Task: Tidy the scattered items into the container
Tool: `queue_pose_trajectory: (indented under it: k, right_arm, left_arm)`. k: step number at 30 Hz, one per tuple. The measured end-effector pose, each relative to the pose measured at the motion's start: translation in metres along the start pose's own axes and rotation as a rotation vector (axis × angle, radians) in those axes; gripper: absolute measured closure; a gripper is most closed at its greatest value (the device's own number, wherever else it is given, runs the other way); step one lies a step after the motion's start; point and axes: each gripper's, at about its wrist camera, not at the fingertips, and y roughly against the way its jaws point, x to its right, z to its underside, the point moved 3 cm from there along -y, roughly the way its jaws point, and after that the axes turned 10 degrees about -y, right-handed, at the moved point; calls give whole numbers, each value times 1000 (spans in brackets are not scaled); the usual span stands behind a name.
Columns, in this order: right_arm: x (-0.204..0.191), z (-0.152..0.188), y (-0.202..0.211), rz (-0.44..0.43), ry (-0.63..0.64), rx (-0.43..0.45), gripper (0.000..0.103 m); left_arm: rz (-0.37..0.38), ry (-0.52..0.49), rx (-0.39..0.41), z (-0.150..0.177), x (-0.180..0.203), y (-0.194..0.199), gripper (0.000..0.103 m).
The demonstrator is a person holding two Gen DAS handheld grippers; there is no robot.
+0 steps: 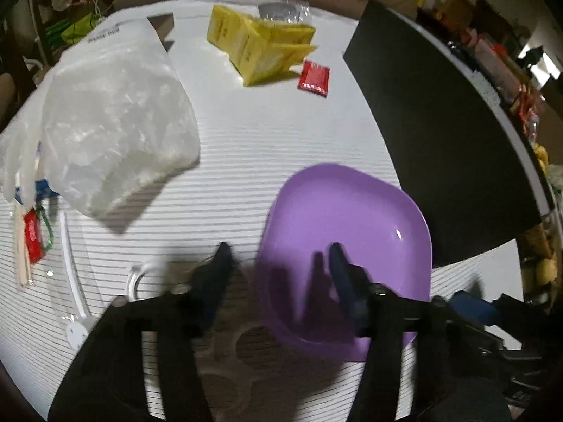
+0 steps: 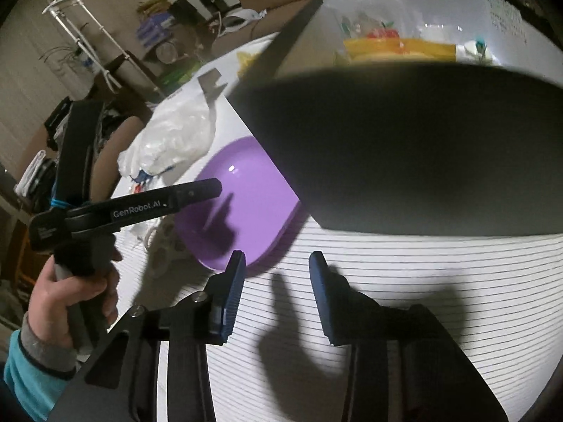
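A purple square plate (image 1: pixel 355 211) lies on the white striped table (image 1: pixel 246 147), just left of a tall black container (image 1: pixel 440 140). My left gripper (image 1: pixel 279 255) hangs over the plate's left rim, one finger outside and one above the inside. Its jaws stand apart and press on nothing. In the right wrist view, the right gripper (image 2: pixel 276 262) is open just past the plate's (image 2: pixel 246 190) near corner, over bare table. The container's dark wall (image 2: pixel 422 147) fills the view ahead, with yellow packets (image 2: pixel 397 49) inside. A hand (image 2: pixel 70 292) holds the left gripper (image 2: pixel 211 190).
Yellow packets (image 1: pixel 260 49), a red sachet (image 1: pixel 314 79) and a clear packet (image 1: pixel 285 12) lie at the far side. A crumpled white plastic bag (image 1: pixel 116 123) sits left. Wooden sticks and a red tag (image 1: pixel 33 235) lie at the left edge. A clear tray (image 1: pixel 246 344) is under my left gripper.
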Motion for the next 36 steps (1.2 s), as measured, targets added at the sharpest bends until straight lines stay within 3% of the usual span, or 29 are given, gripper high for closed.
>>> queue_pose_trajectory:
  k: [1,2,12,16,21,27,30,31,32,33,35,36]
  right_arm:
    - [0,1,-2,-5,0,-8,68]
    - [0,1,-5,-4,4,-16,69]
    - [13,-1,-12,-4,-10,-37,76]
    - [17,4,-7,-25,-14,-58,82]
    - [25,12,22,-98,-42,-95,82]
    - [36,31,52,-52,-11,-130,82]
    - [43,41,53,4,-7,-142,79]
    - [43,42,55,35,12,-133,78]
    - [43,42,57,57,31,-125,75]
    - [41,41,60,74,52,-115,72]
    - [37,37,69,74,76,-79,57]
    - [33,34,72,70,84,-63,56]
  left_arm:
    - [5,-2,-6,1,2,0,86]
    - [7,2,-9,2,2,0,87]
    - [73,56,-22,17,13,21,88]
    - [133,99,-20,28,13,33,88]
    - [178,102,-11,50,27,57,88]
    - [217,76,-73,94,61,58,87]
    - [198,89,-43,104,58,64,84]
    - [186,114,-28,104,49,68,75]
    - [182,154,-4,105,35,74,64]
    - [184,191,21,106,23,79,60]
    - [159,264,66,105,-7,91,58]
    - [131,300,86,105,-25,97,58]
